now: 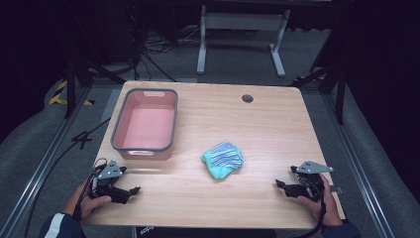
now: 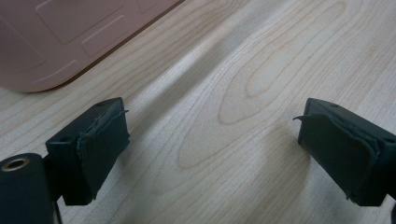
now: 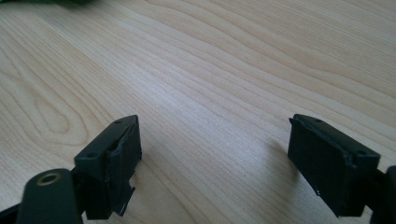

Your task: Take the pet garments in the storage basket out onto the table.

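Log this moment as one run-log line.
left gripper: open, empty, low over table | right gripper: open, empty | striped cloth: crumpled mid-table, untouched | pink bin: empty, far left

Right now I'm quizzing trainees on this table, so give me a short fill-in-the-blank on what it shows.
1. The pink bin holds ____.
2. The crumpled striped cloth lies to the bin's ____.
3. The left gripper and right gripper both have jaws that are ____.

Missing words: nothing; right; open
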Demonstrator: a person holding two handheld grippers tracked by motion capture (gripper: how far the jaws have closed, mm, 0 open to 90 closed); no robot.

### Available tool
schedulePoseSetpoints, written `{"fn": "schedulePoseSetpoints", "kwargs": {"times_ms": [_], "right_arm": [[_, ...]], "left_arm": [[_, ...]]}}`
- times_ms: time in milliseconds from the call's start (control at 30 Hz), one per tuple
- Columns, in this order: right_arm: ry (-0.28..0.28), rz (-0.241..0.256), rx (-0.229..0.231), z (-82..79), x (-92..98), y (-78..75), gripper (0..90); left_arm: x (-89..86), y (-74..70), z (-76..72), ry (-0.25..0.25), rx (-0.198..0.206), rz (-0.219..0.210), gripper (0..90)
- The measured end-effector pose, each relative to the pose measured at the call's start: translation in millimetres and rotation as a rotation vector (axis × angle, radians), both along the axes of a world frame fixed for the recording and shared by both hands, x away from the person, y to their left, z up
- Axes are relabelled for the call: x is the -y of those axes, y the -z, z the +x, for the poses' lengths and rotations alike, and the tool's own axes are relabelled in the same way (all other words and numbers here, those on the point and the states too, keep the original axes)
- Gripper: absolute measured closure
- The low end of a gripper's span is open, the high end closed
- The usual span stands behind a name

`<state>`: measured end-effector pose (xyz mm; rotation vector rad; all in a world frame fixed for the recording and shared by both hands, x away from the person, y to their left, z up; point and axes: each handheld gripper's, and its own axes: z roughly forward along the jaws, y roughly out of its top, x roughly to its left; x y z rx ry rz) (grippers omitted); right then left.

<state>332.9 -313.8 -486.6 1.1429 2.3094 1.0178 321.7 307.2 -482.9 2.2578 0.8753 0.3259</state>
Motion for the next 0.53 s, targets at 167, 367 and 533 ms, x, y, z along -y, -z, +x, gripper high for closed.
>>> {"fn": "schedulePoseSetpoints", "kwargs": {"times_ms": [167, 367, 533], "right_arm": [[0.001, -0.002, 0.002, -0.5, -0.3, -0.1, 17.9], [0.007, -0.005, 0.011, -2.2, -0.3, -0.1, 17.9], [0.005, 0.000, 0.006, -1.7, 0.3, 0.0, 18.0]], "left_arm": [[0.8, 0.5, 0.8, -0.008, -0.005, -0.002, 6.3], [2.2, 0.8, 4.3, 0.001, -0.016, 0.007, 2.5], [2.5, 0.7, 5.4, -0.002, -0.013, 0.018, 0.4]]}}
